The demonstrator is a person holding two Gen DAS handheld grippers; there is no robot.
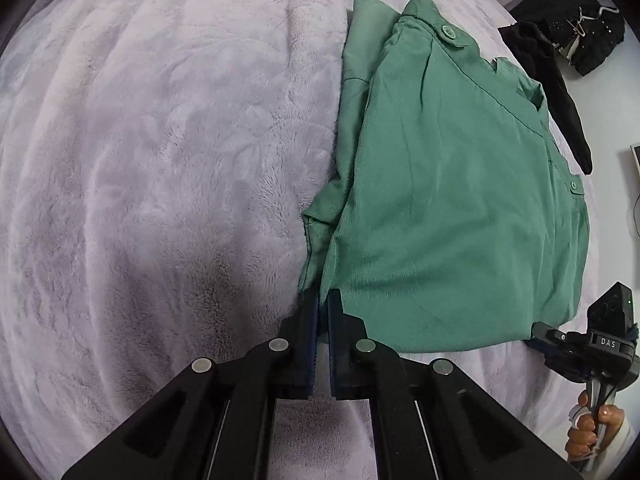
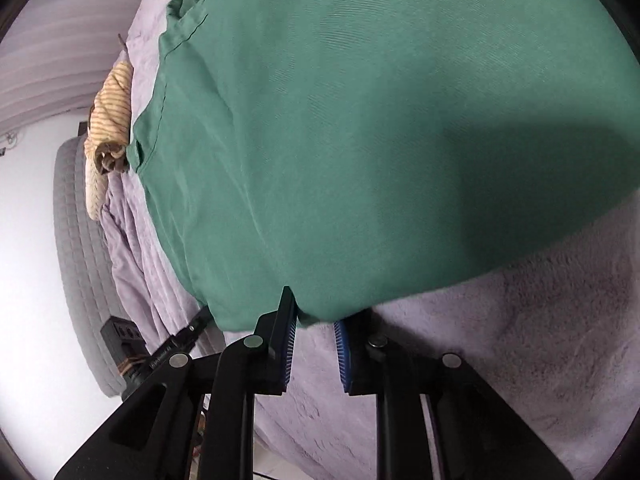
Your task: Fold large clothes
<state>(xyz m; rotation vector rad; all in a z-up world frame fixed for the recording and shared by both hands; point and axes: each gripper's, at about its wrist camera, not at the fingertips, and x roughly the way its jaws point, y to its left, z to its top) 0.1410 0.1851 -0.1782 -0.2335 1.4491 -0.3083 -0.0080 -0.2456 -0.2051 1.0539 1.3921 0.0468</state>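
Green trousers [image 1: 448, 200] were laid folded on the lilac fleece blanket [image 1: 160, 160] of a bed, waistband buttons turned away, so that the near hem could be reached from the bed's edge. One near corner was clenched between the nearly closed left tongs [image 1: 323, 304], seemingly so the layers could be lifted together. The right tongs [image 2: 316, 320] were parted, astride the other near corner, which lay between the blue pads [image 2: 289, 344] but was not yet pinched. A black garment [image 1: 568, 40] and a striped cloth [image 2: 110, 120] were left well apart, probably awaiting folding.
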